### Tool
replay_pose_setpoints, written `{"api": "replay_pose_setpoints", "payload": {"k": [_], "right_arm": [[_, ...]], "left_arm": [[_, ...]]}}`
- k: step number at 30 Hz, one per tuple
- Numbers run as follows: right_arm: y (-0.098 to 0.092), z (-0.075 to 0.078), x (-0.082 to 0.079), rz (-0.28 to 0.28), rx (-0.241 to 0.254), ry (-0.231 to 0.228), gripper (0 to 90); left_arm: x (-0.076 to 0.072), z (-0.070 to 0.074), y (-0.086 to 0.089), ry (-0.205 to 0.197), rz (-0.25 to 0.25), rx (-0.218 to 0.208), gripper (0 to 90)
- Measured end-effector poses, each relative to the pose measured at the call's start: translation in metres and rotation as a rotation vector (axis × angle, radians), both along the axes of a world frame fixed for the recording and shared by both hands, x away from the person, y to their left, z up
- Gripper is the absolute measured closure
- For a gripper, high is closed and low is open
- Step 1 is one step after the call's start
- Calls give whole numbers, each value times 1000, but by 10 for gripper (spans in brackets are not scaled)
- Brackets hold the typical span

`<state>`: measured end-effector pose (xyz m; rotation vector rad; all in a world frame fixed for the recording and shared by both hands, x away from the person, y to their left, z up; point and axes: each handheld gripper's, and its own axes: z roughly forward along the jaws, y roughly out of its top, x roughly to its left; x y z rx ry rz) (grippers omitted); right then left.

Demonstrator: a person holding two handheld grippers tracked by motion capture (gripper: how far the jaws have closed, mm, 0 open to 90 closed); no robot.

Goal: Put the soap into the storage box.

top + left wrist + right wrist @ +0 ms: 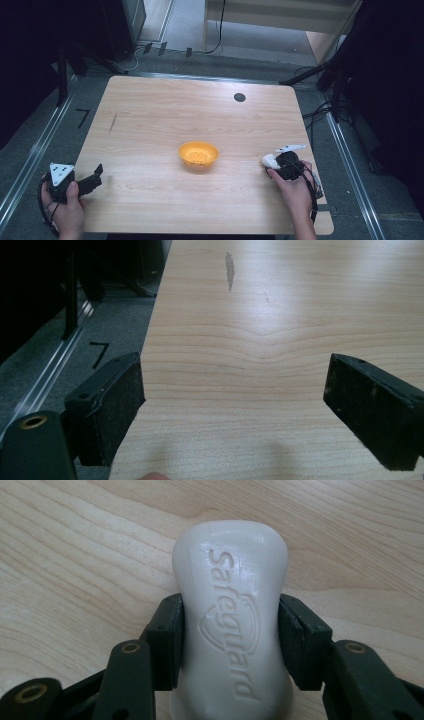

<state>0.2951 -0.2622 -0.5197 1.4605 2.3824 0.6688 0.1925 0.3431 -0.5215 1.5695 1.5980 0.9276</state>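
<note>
1. My right gripper (231, 630) has its jaws pressed against both long sides of a white soap bar (232, 620), at the bar's narrow waist. The word stamped on its top face is readable, so the bar lies flat, face up, between the pads.

2. In the high view the soap bar (270, 161) sticks out of the right gripper (278, 161) toward the left, at the near right of the table (150, 115). Whether it is touching the wood or just above it, I cannot tell.

3. My left gripper (235, 400) has its jaws spread wide with nothing between them, just bare wood grain. It sits at the near left corner of the table, where the left gripper (92, 179) points in toward the middle.

4. An orange bowl (198, 154) stands near the middle of the table, well apart from both grippers and to the left of the soap. It looks empty, with small holes in its bottom.

5. I judge the step in hand to be the grasp on the soap, already secured, with the carry not yet made.

6. The next move calls for lifting the bar clear, carrying it left over the bowl's rim, and opening only once it is low inside, since a slick bar could slip or tip the light bowl.
</note>
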Motion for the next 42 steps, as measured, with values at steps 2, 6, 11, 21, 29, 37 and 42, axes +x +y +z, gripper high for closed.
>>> {"api": "replay_pose_setpoints", "payload": {"k": [2, 6, 11, 21, 29, 37, 42], "right_arm": [[1, 1, -1, 4, -8, 0, 508], [-1, 2, -1, 21, -3, -12, 509], [1, 7, -2, 39, -5, -31, 509], [13, 18, 2, 120, -3, -35, 509], [27, 26, 6, 178, -20, -54, 509], [45, 41, 12, 239, -32, -84, 509], [54, 47, 15, 273, -33, -94, 509]], "left_arm": [[0, 0, 0, -2, -2, 2, 101], [0, 0, 0, 0, -1, 5, 101], [0, 0, 0, -1, -1, 3, 102], [0, 0, 0, -1, -2, 2, 102], [0, 0, 1, -1, 0, -4, 102], [0, 0, 1, 3, -1, -9, 102], [0, 0, 1, 4, 0, -10, 102]]}}
